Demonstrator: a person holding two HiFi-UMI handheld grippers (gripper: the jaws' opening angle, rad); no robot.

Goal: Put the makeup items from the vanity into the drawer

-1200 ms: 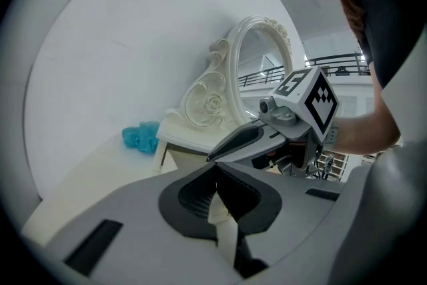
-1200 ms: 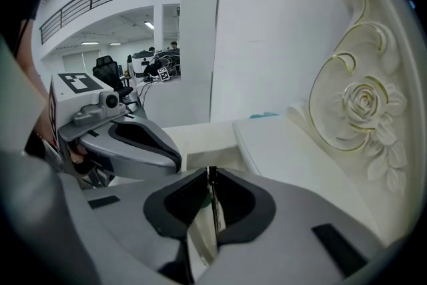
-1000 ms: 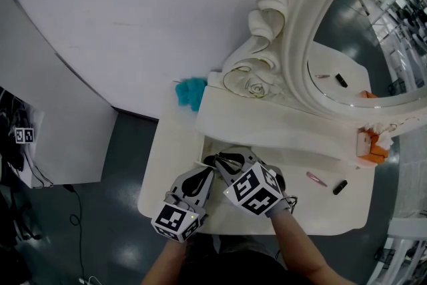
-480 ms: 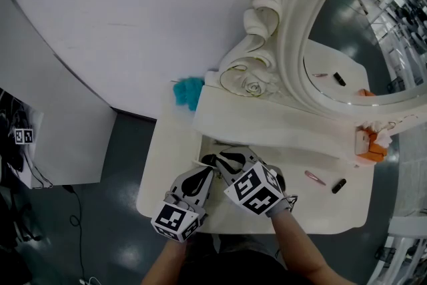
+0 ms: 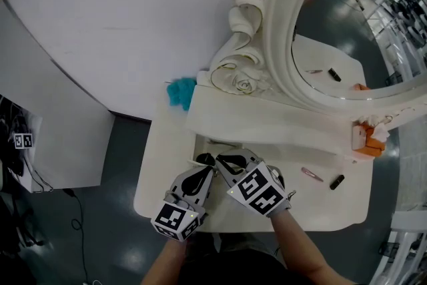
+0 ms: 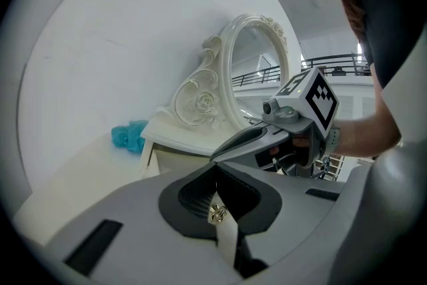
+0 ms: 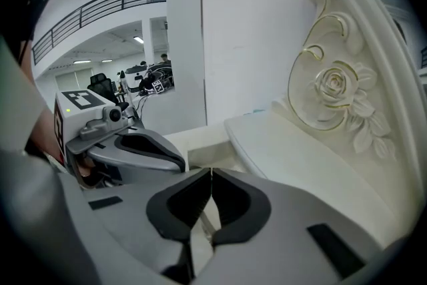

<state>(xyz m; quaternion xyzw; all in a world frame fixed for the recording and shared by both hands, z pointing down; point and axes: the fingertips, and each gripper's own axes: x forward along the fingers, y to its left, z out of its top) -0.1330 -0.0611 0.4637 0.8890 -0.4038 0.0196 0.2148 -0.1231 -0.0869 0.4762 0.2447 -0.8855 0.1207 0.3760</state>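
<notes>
Smooth, softly glossy cream paint covers the carved mirror frame (image 5: pixel 277 30) and the tabletop (image 5: pixel 157 170), the drawer knob (image 6: pixel 217 213) is shiny gold-coloured metal, and the teal tuft (image 5: pixel 180 91) looks fluffy.

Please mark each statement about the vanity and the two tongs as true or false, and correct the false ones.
1. A pink clip and a black tube lie on the vanity top. True.
2. The teal fluffy thing lies inside the drawer. False: it sits at the back left of the vanity top, by the mirror base.
3. The left tongs are closed on a small gold knob. True.
4. The right tongs stand wide open. False: they have just closed and stand shut; whether they pinch anything is unclear.
</notes>
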